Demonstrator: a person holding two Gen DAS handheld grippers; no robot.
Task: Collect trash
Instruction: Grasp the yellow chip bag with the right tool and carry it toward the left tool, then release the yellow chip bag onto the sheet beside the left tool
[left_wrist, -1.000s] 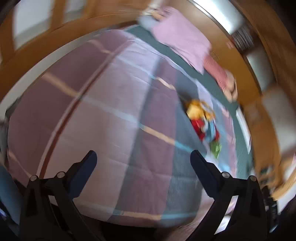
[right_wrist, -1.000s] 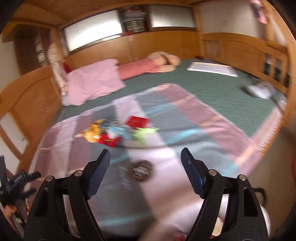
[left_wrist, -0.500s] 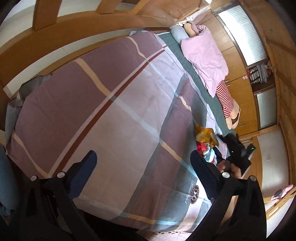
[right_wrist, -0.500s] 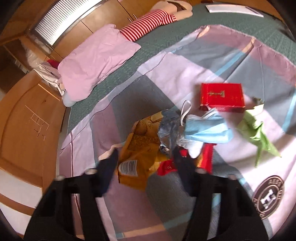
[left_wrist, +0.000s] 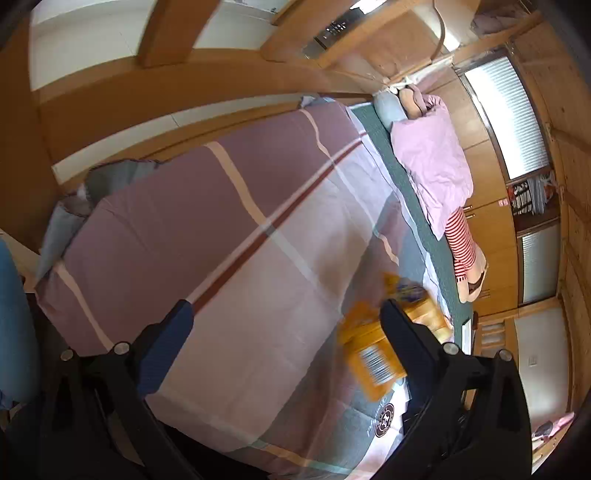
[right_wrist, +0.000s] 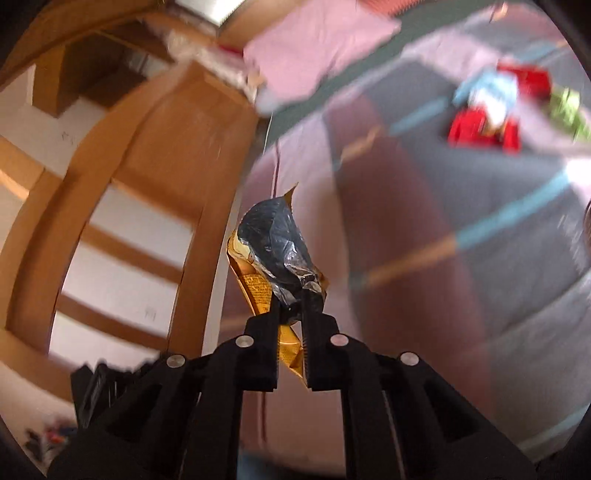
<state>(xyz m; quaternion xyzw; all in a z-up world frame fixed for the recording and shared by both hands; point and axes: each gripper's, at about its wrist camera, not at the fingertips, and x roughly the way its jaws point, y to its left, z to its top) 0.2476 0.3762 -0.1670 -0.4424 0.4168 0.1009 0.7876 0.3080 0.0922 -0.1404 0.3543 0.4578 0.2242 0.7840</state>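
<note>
From your left wrist camera, your left gripper (left_wrist: 284, 317) hangs over the plaid blanket (left_wrist: 229, 236) with its jaws spread wide and nothing between them. A yellow snack bag (left_wrist: 373, 354) shows blurred just past the right-hand finger, its barcode facing the lens; you cannot tell from this view whether it touches the blanket. Farther up the bed lie a pink pillow (left_wrist: 436, 166) and a striped doll (left_wrist: 463, 254) on the green sheet (left_wrist: 406, 177), with the wooden bed frame (left_wrist: 184, 96) curving around. From your right wrist camera, your right gripper (right_wrist: 290, 295) has its jaws pressed together on the same yellow snack bag (right_wrist: 273, 254), pinching its crumpled lower end so the silvery inside and the yellow printed side stand up above the fingertips, off the blanket. The remaining trash pile (right_wrist: 495, 107) of red, blue and green wrappers lies well apart on the blanket (right_wrist: 424, 229), at the upper right and blurred.
</note>
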